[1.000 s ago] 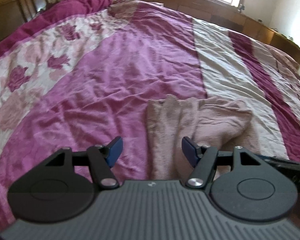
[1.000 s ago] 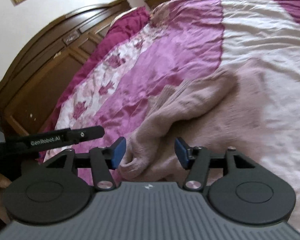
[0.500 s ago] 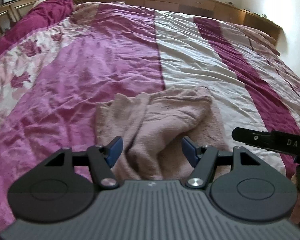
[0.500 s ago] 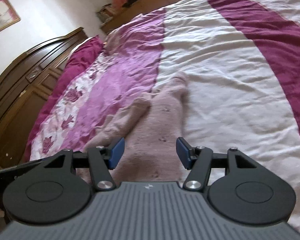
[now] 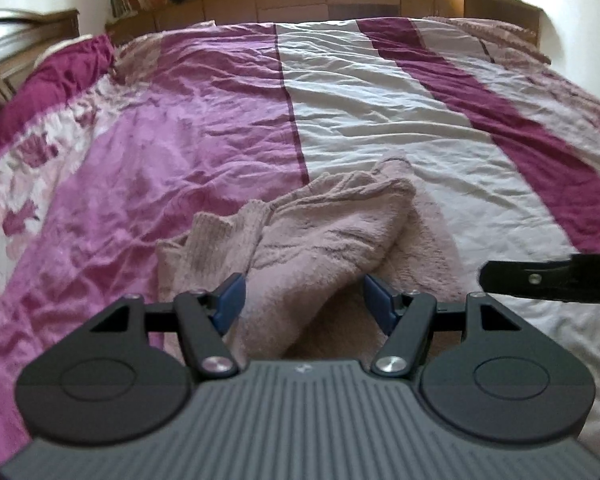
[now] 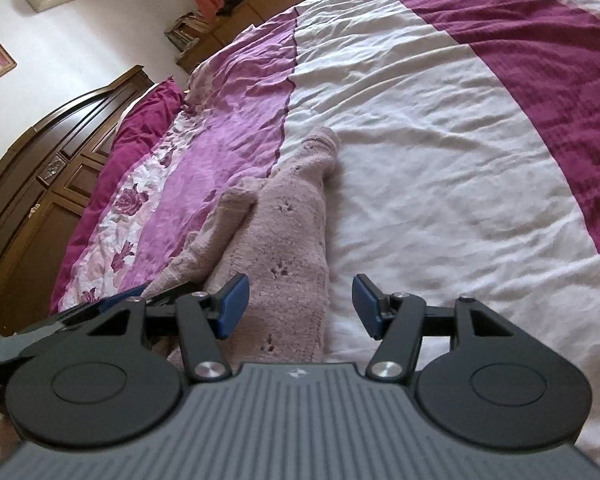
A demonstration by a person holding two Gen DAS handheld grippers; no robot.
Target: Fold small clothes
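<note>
Pink knit garment (image 5: 320, 236) on bedspread (image 5: 380, 120)

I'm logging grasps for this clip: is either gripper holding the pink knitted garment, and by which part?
Nothing is held. Left gripper and right gripper are open above the garment.
</note>
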